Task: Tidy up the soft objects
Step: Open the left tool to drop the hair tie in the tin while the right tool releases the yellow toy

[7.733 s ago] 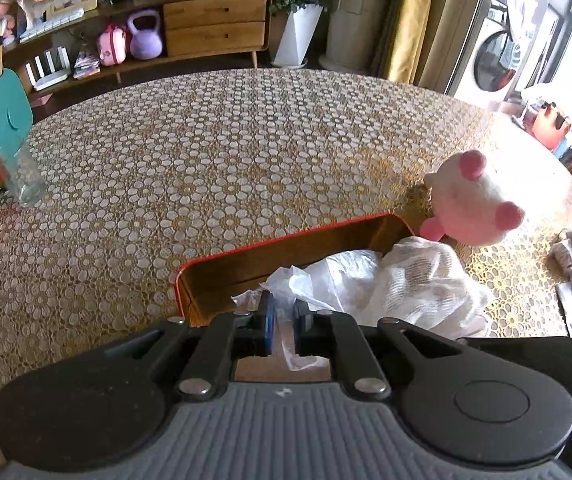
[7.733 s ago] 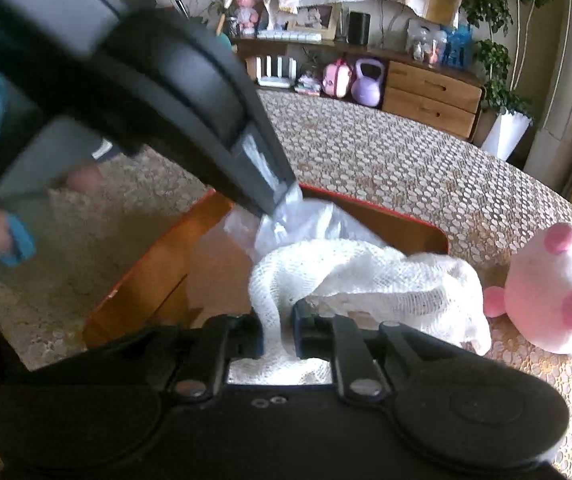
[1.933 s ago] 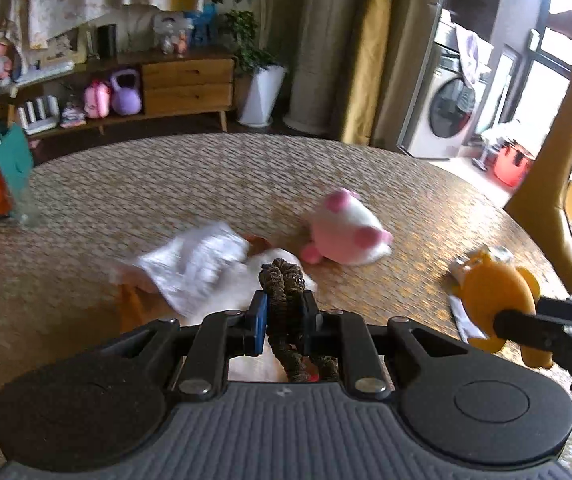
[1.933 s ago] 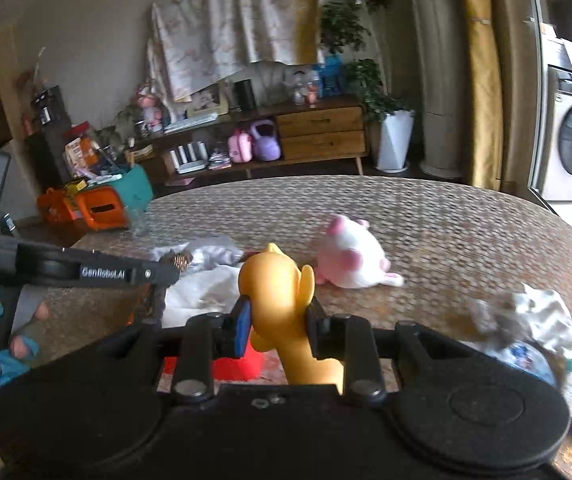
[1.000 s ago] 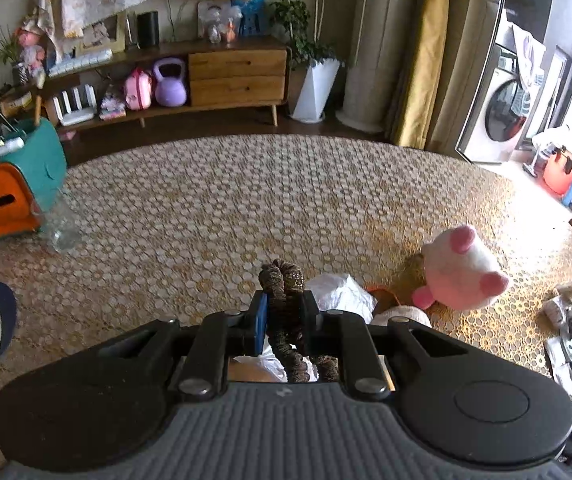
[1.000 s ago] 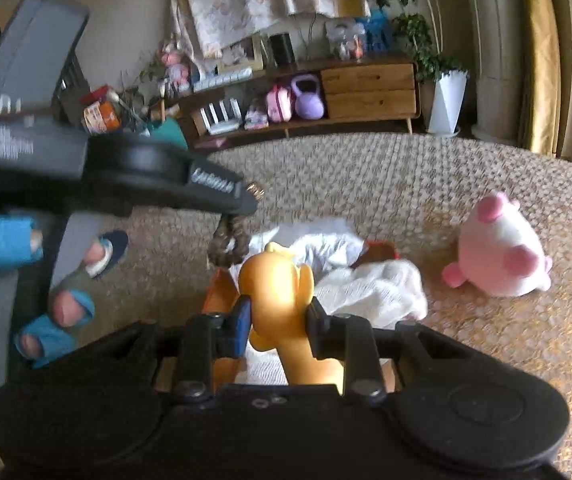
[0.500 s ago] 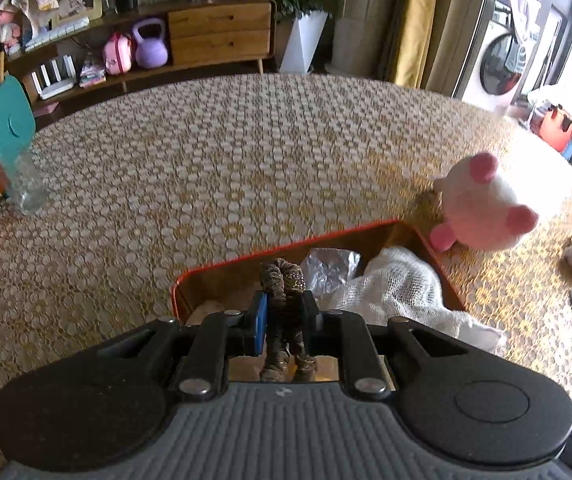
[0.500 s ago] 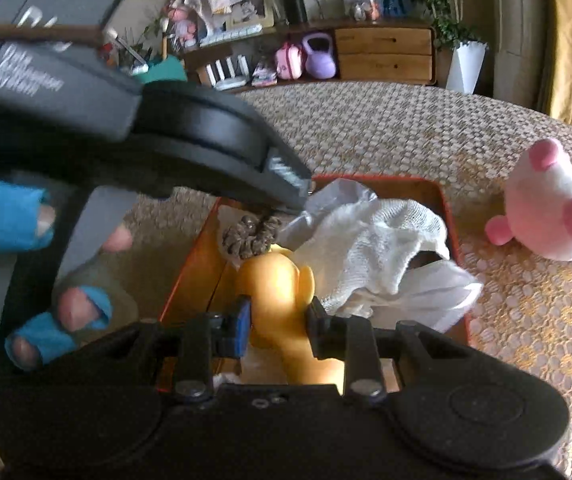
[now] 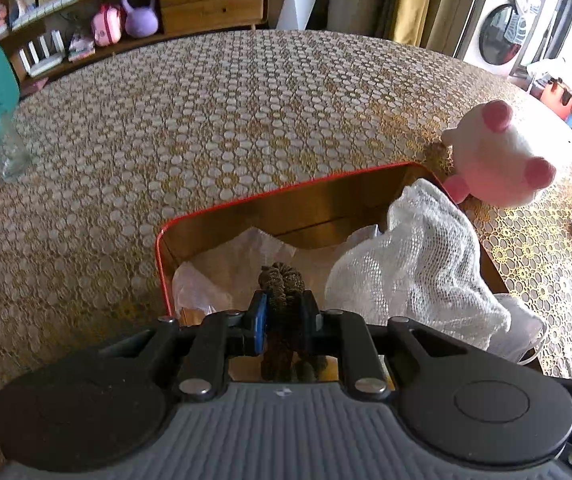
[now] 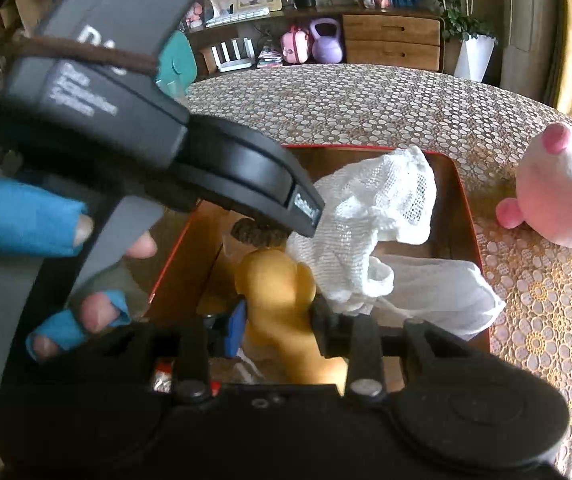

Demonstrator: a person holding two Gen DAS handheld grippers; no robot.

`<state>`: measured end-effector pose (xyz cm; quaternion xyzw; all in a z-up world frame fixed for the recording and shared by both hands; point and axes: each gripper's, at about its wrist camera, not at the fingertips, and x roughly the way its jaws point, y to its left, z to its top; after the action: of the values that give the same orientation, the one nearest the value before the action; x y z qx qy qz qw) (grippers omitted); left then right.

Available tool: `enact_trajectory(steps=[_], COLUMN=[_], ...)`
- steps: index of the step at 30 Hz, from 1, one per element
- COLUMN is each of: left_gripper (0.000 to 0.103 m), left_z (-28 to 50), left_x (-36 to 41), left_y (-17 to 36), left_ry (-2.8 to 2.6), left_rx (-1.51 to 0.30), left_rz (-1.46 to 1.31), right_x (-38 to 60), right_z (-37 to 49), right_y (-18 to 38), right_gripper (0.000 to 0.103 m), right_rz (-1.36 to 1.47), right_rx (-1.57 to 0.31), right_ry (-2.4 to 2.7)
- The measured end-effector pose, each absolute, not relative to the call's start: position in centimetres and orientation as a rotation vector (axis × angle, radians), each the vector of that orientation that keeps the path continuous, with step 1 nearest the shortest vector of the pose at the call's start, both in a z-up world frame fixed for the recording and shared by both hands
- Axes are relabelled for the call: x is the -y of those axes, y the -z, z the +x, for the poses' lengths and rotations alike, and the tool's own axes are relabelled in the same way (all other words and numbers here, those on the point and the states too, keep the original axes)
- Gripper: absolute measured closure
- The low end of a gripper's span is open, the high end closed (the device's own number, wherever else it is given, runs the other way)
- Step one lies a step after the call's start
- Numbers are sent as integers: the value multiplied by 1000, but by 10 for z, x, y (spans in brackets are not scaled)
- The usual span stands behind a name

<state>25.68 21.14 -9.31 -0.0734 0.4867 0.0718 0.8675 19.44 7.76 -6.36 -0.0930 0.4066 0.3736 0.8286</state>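
The tabletop [image 9: 246,128] wore a gold cloth patterned with white lace circles and flowers. The box [image 9: 286,196] had a red rim and brown inner walls. Inside lay a white mesh cloth [image 9: 417,264], a brown braided scrunchie [image 9: 280,280] and a yellow-orange toy [image 10: 276,292]. The plush toy [image 9: 493,160] was white with pink ears and feet. Both black tongs carried a blue pad [image 9: 260,316]. The hand [image 10: 58,248] wore a blue fingerless glove. A lilac kettlebell [image 9: 140,14] sat on the shelf.
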Motion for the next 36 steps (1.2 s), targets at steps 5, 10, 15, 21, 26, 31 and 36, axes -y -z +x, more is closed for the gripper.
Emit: enact_trajectory(steps=[5, 10, 15, 21, 26, 31, 36], left_gripper=[77, 48, 37, 31, 31, 31, 27], left_z=[253, 247, 239, 227, 210, 198, 188], left_x=[-217, -217, -211, -198, -179, -158, -130], left_y=[91, 82, 67, 47, 28, 10, -7], left_ry=[-172, -176, -175, -162, -135, -93, -69], left_rx=[-1017, -977, -937, -893, -844, -806, -763], left_rz=[-187, -195, -183, -152, -102, -91, -72], right_x=[-75, -64, -52, -35, -13, 17, 48], right_z=[193, 191, 188, 185, 180, 173, 165], right_y=[57, 48, 37, 20, 4, -10, -24], right_gripper=[59, 54, 53, 49, 45, 42, 39], right_rz=[-205, -163, -119, -74, -34, 22, 68], right_rx=[-838, -823, -814, -786, -769, -756, -718], right_ry=[-788, -787, -781, -783, -782, -764, -730])
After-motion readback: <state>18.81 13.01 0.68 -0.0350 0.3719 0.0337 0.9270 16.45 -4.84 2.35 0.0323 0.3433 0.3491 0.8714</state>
